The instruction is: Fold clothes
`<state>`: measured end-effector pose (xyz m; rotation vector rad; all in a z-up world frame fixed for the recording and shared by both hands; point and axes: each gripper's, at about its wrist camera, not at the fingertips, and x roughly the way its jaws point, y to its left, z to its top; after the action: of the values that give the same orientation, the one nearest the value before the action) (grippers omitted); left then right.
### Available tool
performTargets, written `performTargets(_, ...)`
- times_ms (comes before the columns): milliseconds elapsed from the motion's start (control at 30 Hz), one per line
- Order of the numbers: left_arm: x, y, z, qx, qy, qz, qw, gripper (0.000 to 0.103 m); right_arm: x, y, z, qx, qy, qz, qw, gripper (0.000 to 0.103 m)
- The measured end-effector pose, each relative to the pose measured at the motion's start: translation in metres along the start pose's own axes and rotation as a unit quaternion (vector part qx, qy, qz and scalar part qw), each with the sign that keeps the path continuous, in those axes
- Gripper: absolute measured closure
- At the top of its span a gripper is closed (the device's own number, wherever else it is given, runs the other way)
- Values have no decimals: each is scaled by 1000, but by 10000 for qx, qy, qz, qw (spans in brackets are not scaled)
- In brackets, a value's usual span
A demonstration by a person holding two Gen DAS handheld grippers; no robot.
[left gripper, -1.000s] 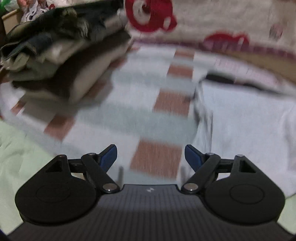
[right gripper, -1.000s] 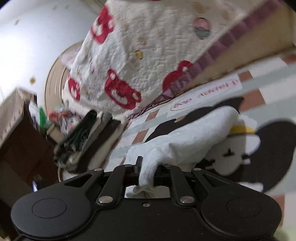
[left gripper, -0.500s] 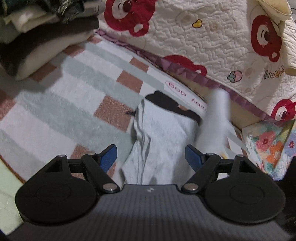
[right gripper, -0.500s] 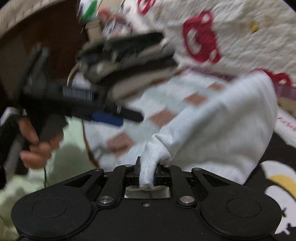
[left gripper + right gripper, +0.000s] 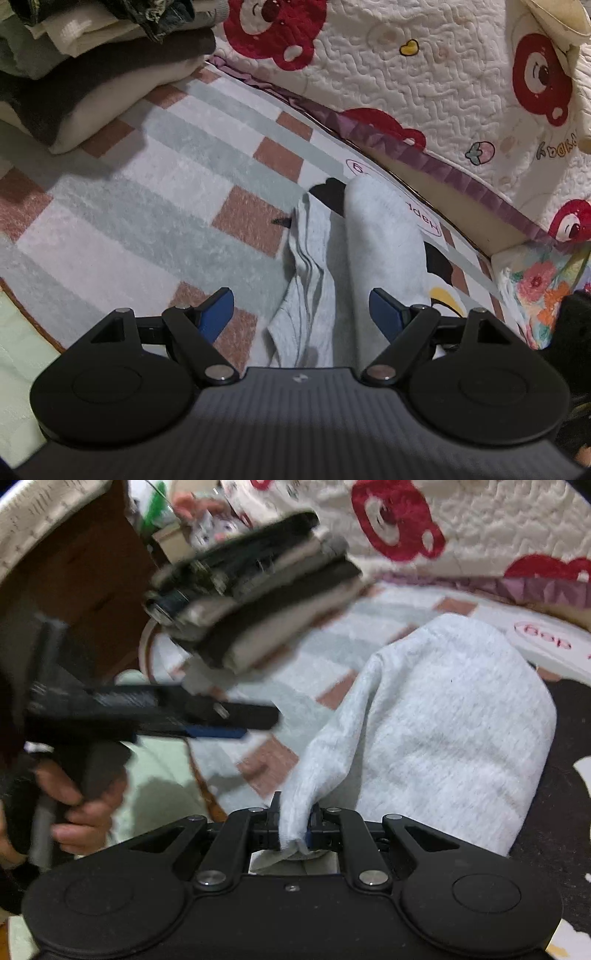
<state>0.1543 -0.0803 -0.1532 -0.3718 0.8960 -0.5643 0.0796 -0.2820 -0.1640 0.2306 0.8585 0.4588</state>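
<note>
While right tongs (image 5: pixel 295 823) pinch the grey garment (image 5: pixel 443 720), left tongs (image 5: pixel 301 308) gape over the checked rug (image 5: pixel 147 206).

Right gripper (image 5: pixel 295 825) swung left carrying pinched grey garment (image 5: pixel 443 720) edge, garment now folded over itself, left gripper (image 5: pixel 301 310) turned from folded stack (image 5: pixel 92 66) onto garment.

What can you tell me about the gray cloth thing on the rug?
The light gray garment looks like soft, fleecy knit. It lies on the checked rug, partly folded over itself, with a thinner layered edge to one side. The right gripper is shut on one bunched corner, lifting it. The left gripper hovers open above it, not touching.
</note>
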Motion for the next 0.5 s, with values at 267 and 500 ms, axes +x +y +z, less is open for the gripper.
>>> performTargets(267,-2,2,-2,-65,-131,230,9996,23,33,9,9,215,417,-326,9984,89)
performTargets(500,-3,4,-4,-121,-246,431,9987,23,38,41,3,-167,260,-585,9978,73)
